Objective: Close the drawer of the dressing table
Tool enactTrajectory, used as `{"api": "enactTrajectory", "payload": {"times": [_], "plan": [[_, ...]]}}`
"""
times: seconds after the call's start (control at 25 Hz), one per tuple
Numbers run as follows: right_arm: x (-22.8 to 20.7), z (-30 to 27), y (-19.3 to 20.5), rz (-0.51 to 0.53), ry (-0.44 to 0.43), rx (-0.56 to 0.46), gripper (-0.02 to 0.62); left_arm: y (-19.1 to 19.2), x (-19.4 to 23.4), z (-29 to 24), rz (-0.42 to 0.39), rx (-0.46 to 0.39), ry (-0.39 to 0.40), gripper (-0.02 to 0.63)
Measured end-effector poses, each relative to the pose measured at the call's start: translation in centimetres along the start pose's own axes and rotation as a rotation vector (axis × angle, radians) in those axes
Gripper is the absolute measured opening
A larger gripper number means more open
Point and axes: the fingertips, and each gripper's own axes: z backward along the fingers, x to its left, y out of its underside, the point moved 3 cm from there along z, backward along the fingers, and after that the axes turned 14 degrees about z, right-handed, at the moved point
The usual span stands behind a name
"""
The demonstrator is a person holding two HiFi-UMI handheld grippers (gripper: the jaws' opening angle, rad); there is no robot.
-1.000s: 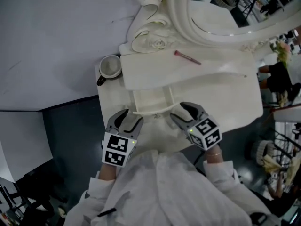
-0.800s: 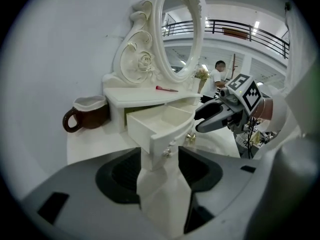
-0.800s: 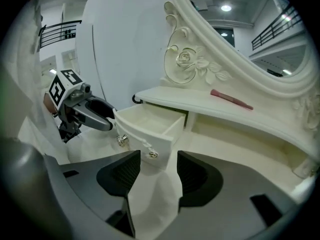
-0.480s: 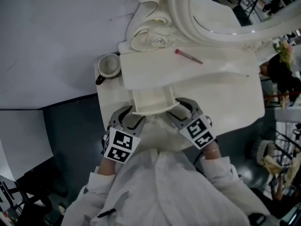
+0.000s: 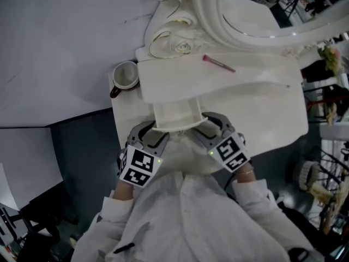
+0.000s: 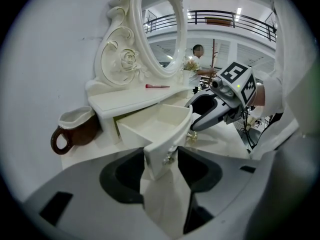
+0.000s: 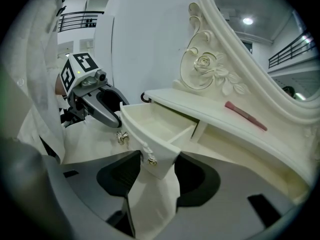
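The white dressing table [image 5: 262, 113] has its small drawer [image 5: 174, 115] pulled out, empty inside. In the head view my left gripper [image 5: 151, 133] stands at the drawer front's left corner and my right gripper [image 5: 208, 125] at its right corner. In the left gripper view the jaws of the left gripper [image 6: 161, 166] are open, with the drawer's corner [image 6: 164, 151] and a small knob between them. The right gripper [image 7: 157, 171] is open the same way around the other corner [image 7: 152, 154]. Each gripper view also shows the other gripper: the right gripper [image 6: 212, 115] and the left gripper [image 7: 102, 109].
A brown mug with a white inside [image 5: 125, 77] stands at the table's left end, close to the wall. A pink stick-like item [image 5: 218, 64] lies on the raised shelf [image 5: 256, 72] under the oval mirror [image 5: 218, 21]. The table's front edge lies just behind the grippers.
Both grippers have moved forward from just short of the drawer front to straddle its two corners. The drawer looks about as far out as before.
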Motion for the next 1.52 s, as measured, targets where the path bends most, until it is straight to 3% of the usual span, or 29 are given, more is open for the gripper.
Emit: {"api": "enactTrajectory", "payload": {"times": [0.44,0.6,1.0,1.52], "plan": [[-0.2,-0.3,0.0,0.052,0.08,0.007,0.2,-0.5,0.7,-0.1,-0.132,-0.004,-0.054,0.192],[-0.4,-0.3,-0.7,0.094,0.071,0.032,0.198,-0.4,1.2,-0.1,-0.128,-0.007,-0.055,0.189],[-0.7,-0.4,-0.5,0.119,0.11,-0.014,0.196,-0.8,1.0,0.3,-0.152,-0.011,-0.076,0.173],[-1.5,-1.1,-0.5,0.036,0.084,0.015,0.198,-1.5,1.4,0.0,-0.106,-0.024,-0.067,0.17]]}}
